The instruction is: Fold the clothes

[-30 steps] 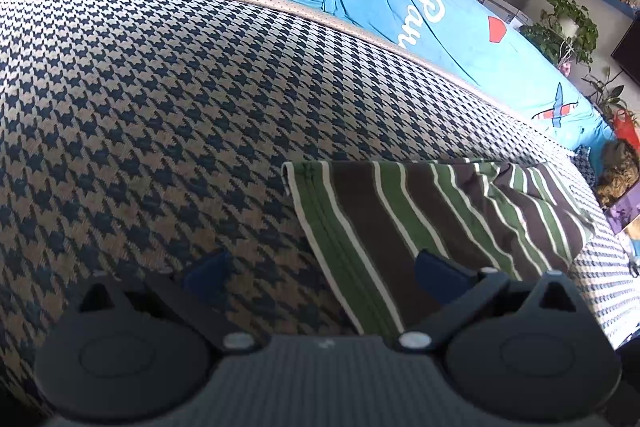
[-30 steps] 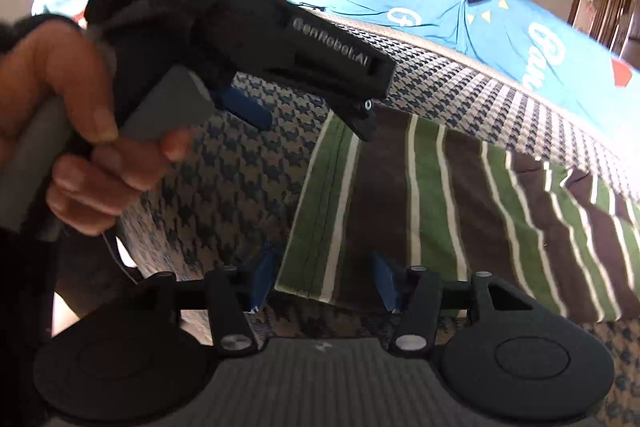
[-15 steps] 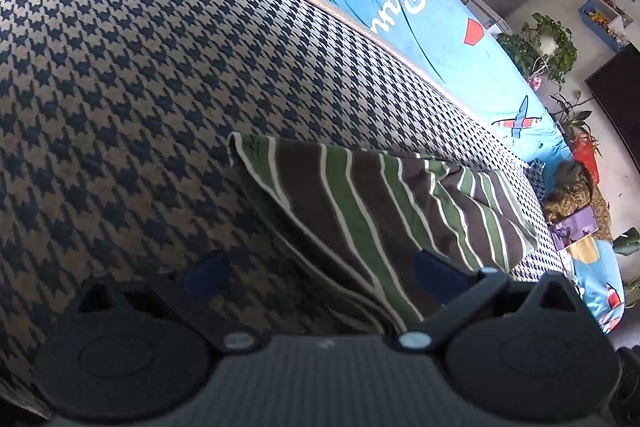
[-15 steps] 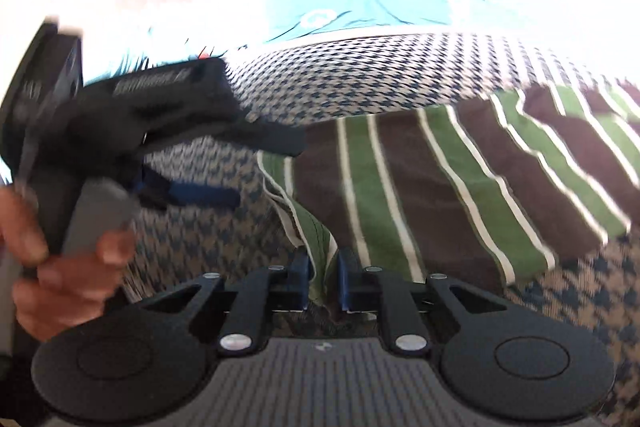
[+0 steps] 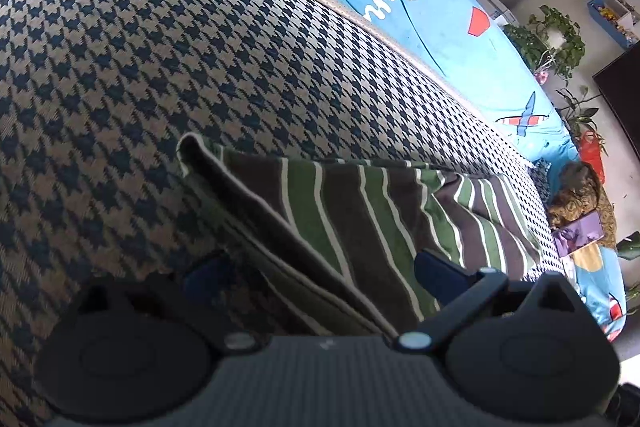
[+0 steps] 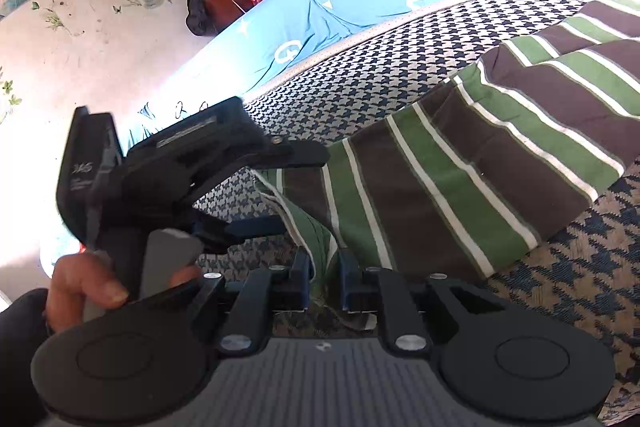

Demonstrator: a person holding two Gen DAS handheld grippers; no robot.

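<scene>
- Right now the right claw [image 6: 323,273] is pinched nearly shut on the near corner of the striped shirt [image 6: 440,171], with a thin fold of green hem caught between its blue pads.
- Most of the shirt lies ahead of and to the right of that claw, spread on the checked bed cover [image 6: 592,267]; only the gripped corner rises off it.
- Beside it, the left claw [image 5: 320,273] stands wide open, its pads either side of the raised edge and pressing nothing.
- To do this step well, the left claw should close on the same edge a little along from the right one, taking all layers at once.
- Then both should lift level together, so the edge stays taut.
- My guess is a one-sided pull would skew the stripes and drag the cloth across the cover.
- Keep the grip firm; thin hem can slip.
</scene>
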